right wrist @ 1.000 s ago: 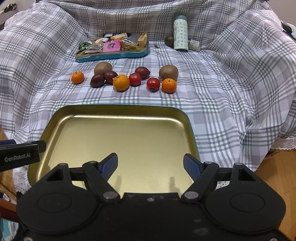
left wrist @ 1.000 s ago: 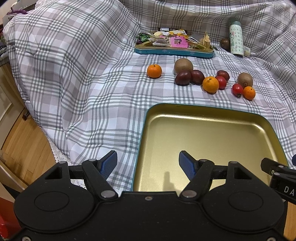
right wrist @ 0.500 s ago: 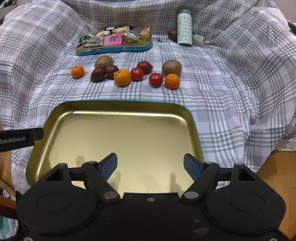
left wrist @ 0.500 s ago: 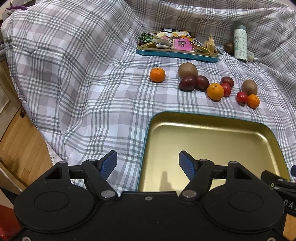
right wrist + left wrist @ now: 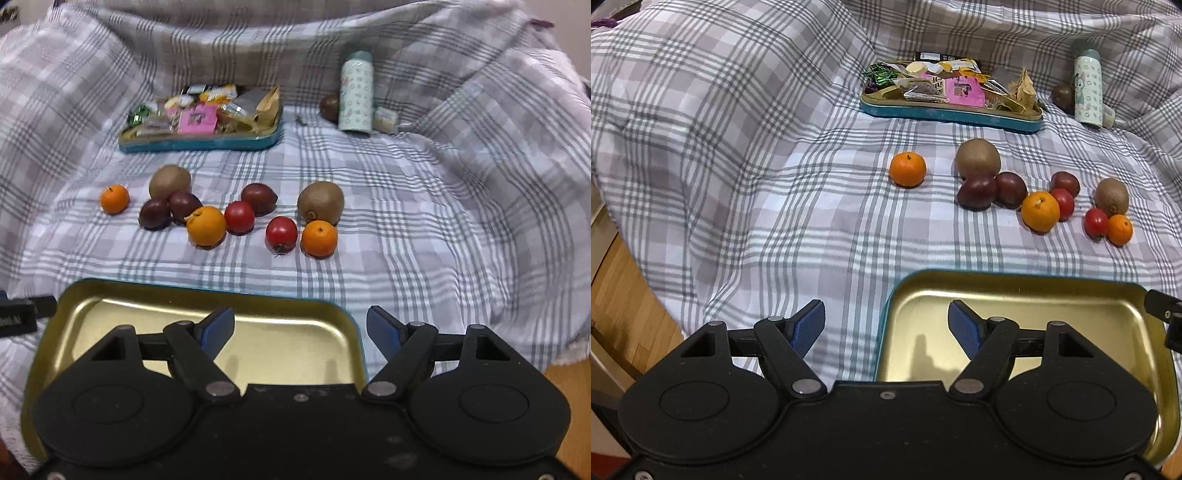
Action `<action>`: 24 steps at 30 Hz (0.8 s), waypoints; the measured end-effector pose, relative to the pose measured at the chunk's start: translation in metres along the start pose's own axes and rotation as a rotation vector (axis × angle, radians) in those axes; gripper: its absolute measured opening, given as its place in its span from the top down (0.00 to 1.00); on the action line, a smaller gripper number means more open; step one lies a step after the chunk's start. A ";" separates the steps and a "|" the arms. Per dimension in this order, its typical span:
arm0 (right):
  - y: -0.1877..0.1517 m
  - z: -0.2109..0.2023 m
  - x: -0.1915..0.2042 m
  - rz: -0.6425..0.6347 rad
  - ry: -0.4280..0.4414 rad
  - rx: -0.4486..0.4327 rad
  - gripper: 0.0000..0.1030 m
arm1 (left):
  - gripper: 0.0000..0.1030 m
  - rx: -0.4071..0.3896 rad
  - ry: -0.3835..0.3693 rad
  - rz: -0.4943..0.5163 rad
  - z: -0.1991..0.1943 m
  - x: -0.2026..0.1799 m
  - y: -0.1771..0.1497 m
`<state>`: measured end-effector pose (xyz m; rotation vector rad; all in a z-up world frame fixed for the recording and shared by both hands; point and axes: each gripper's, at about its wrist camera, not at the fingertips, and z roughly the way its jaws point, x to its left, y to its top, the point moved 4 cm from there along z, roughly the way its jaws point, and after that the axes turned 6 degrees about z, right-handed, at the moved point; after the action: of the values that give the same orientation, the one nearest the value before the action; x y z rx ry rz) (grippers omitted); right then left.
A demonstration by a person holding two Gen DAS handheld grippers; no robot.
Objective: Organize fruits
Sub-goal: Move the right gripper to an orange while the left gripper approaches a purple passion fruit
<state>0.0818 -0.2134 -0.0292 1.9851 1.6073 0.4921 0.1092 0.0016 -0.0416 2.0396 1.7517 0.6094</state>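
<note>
A bare gold tray (image 5: 1052,295) (image 5: 122,306) lies on the checked cloth near me. Beyond it runs a row of fruit: a small orange (image 5: 908,169) (image 5: 115,199) at the left, a kiwi (image 5: 977,159) (image 5: 169,181), dark plums (image 5: 977,191) (image 5: 155,218), a larger orange (image 5: 1040,211) (image 5: 206,226), red tomatoes (image 5: 1096,222) (image 5: 281,233), a second kiwi (image 5: 1112,196) (image 5: 320,202) and another small orange (image 5: 1120,229) (image 5: 319,238). My left gripper (image 5: 886,325) hangs open over the tray's left rim. My right gripper (image 5: 301,328) hangs open over its right corner. Both hold nothing.
A teal tin (image 5: 951,114) (image 5: 199,142) full of snack packets sits at the back. A patterned bottle (image 5: 1088,88) (image 5: 355,92) stands at the back right with a dark round fruit (image 5: 330,107) beside it. Wooden floor (image 5: 624,295) shows past the cloth's left edge.
Both grippers have pulled back and tilted up, so the tray now sits lower in both views and the fruit row nearer the middle. Both stay open.
</note>
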 end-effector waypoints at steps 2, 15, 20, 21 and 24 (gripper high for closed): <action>0.008 0.015 -0.001 -0.030 -0.003 0.024 0.20 | 0.28 0.008 -0.002 0.003 0.007 -0.001 0.007; 0.050 0.114 -0.024 0.012 -0.069 0.190 0.21 | 0.28 0.058 -0.008 0.037 0.059 -0.017 0.048; 0.050 0.132 -0.028 0.028 -0.037 0.231 0.21 | 0.28 0.082 -0.018 0.057 0.076 -0.024 0.054; 0.051 0.133 -0.028 0.032 -0.027 0.229 0.20 | 0.28 0.087 -0.019 0.059 0.078 -0.025 0.055; 0.053 0.137 -0.030 0.033 -0.008 0.229 0.17 | 0.28 0.104 -0.024 0.058 0.087 -0.026 0.058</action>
<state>0.1971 -0.2742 -0.1039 2.1797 1.6927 0.3236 0.2012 -0.0331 -0.0842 2.1654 1.7500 0.5191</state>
